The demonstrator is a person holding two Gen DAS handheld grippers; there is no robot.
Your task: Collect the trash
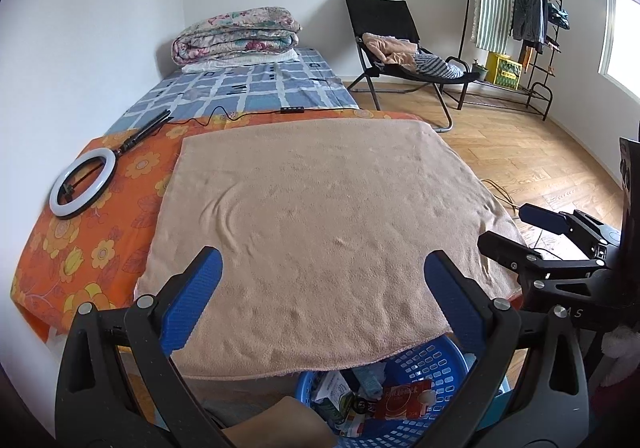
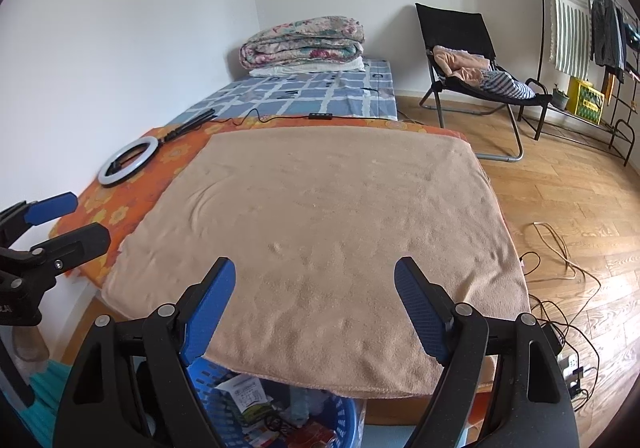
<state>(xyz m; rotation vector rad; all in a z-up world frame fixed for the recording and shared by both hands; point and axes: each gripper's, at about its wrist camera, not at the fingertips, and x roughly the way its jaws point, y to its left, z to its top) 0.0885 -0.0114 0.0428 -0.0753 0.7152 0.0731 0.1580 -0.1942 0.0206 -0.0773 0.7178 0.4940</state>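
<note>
Both tongs, left (image 1: 322, 280) and right (image 2: 314, 288), gape empty above the trash-filled blue basket (image 1: 436, 372).

A home bedroom: bed (image 1: 248, 88), folded quilt (image 1: 236, 34), clothes rack (image 1: 532, 16).
</note>
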